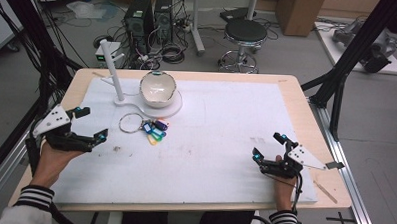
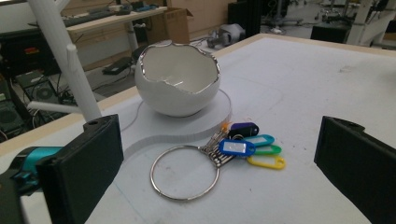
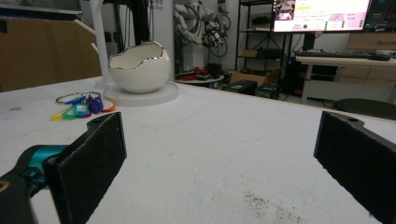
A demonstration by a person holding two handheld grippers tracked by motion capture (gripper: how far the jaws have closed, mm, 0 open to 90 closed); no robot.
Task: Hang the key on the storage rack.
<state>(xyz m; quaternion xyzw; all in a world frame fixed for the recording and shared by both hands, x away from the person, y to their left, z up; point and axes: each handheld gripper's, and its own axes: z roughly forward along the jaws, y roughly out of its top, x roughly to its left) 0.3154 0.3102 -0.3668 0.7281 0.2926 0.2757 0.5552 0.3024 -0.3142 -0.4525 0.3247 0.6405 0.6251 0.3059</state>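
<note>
Key ring with tags (image 1: 145,125): a large bare metal ring lying flat on the white mat (image 1: 225,158), with a bunch of small plastic key tags fanned from its right side. In the left gripper view the ring (image 2: 185,171) is the nearest item, and the tags are blue, teal, green, yellow and dark purple, the blue one carrying a white label. The bunch lies left of the mat's centre, just near of the white stand base (image 1: 170,107), apart from both grippers.

Left gripper (image 1: 92,124): held at the near left of the table, jaws spread wide and holding nothing, directed toward the key ring; the ring lies between the two jaws in its own view, but farther off.

Right gripper (image 1: 268,147): at the near right, well apart from the key ring, jaws likewise spread wide, nothing between them, low over the mat.

Eggshell-shaped bowl (image 1: 158,89): white with a jagged silver rim, standing upright on the round stand base beyond the tags. As far as its inside shows, it holds nothing. A white peg post (image 1: 112,69) rises just left of it.
</note>
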